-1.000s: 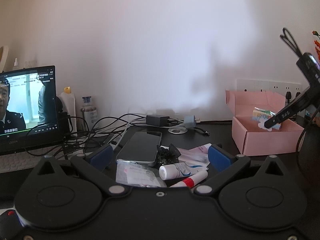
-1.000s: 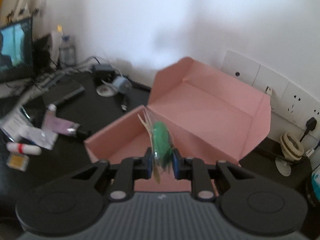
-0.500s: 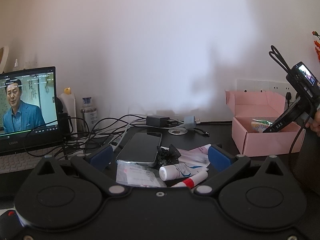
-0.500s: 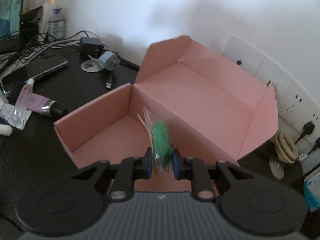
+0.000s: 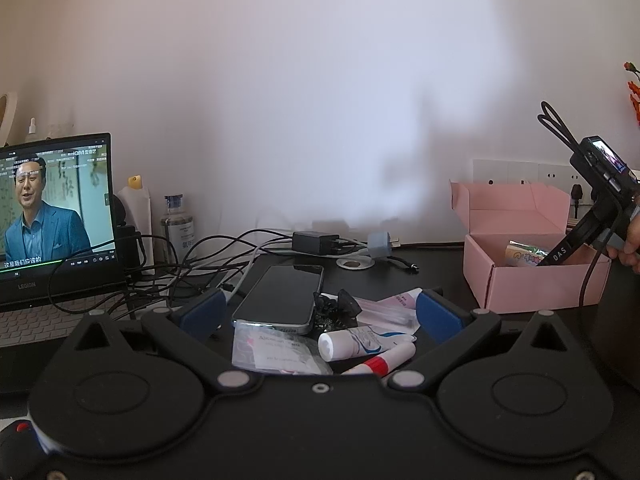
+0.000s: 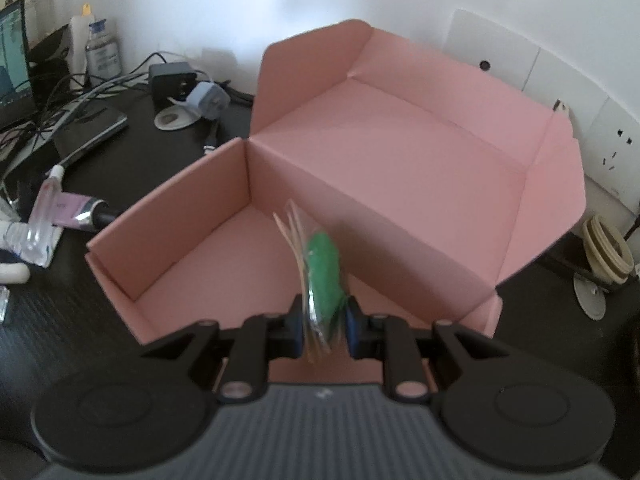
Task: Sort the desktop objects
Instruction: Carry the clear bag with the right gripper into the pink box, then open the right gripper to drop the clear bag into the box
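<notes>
Now the right gripper [image 6: 323, 330] has dipped lower, down inside the open pink cardboard box [image 6: 400, 152]. Its fingers squeeze a small clear packet with green inside [image 6: 322, 276]. It stands on edge, long side pointing away toward the box's back wall. Let go crooked, it could lean or tip over. Left gripper [image 5: 320, 316] waits open over the black desk [image 5: 436, 276].

"LEGION" on laptop [image 5: 26, 285] bezel, "DAS" on right gripper [image 5: 559, 253]

Laptop [image 5: 56, 216] open at my far left, video playing. Cable tangle [image 5: 188, 256] beside it. Black charger [image 5: 316, 242] and blue plug [image 5: 379, 245] by the wall. Wall sockets [image 6: 548, 80] behind. Clear bottle [image 5: 177, 226] upright near the screen.
</notes>
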Demonstrator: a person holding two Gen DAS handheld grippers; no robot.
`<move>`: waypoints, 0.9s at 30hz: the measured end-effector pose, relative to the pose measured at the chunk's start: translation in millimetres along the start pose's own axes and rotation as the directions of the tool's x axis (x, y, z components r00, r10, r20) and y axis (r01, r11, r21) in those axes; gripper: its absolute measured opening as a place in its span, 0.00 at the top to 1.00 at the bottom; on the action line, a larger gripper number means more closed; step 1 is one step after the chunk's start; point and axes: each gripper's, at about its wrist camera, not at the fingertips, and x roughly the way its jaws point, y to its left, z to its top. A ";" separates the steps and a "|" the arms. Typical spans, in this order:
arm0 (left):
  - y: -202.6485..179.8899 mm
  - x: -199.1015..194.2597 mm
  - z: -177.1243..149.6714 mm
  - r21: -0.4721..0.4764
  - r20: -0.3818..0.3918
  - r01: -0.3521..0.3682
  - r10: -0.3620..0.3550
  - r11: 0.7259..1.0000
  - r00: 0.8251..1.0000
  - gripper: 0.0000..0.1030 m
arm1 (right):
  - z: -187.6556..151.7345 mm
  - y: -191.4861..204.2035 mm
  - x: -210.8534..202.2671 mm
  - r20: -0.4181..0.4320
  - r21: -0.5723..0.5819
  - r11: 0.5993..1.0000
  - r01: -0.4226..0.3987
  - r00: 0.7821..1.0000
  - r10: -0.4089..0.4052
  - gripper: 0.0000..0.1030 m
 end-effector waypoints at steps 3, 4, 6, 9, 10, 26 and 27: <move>0.0 -0.1 0.2 -0.001 -0.001 0.000 0.000 1.000 1.000 0.00 | 0.2 0.0 -0.1 0.000 -0.012 1.000 0.003 1.000 -0.003 0.81; 0.1 0.1 0.2 -0.001 -0.002 0.000 0.000 1.000 1.000 0.00 | 0.0 -0.2 -0.3 0.001 -0.014 1.000 0.003 1.000 -0.003 0.81; 0.3 0.2 0.2 -0.002 -0.003 0.001 -0.001 1.000 1.000 0.00 | -0.5 -0.9 -0.9 0.003 -0.014 1.000 0.002 1.000 -0.002 0.80; 0.3 0.2 0.2 -0.001 -0.003 0.001 -0.001 1.000 1.000 0.00 | -0.5 -1.1 -4.8 0.018 -0.028 1.000 0.010 1.000 -0.009 0.76; 0.2 0.2 0.2 -0.001 -0.003 0.001 -0.001 1.000 1.000 0.00 | -0.1 -1.7 -7.3 0.026 -0.030 1.000 0.007 1.000 -0.006 0.73; 0.0 0.5 -0.1 0.001 -0.004 -0.001 0.001 1.000 1.000 0.00 | 8.2 -15.6 -48.3 0.170 0.023 0.999 -0.045 0.985 0.040 0.53; -0.1 0.4 -0.1 0.001 -0.004 -0.002 0.002 1.000 1.000 0.00 | 8.0 -15.8 -45.9 0.162 0.030 0.998 -0.054 0.986 0.049 0.53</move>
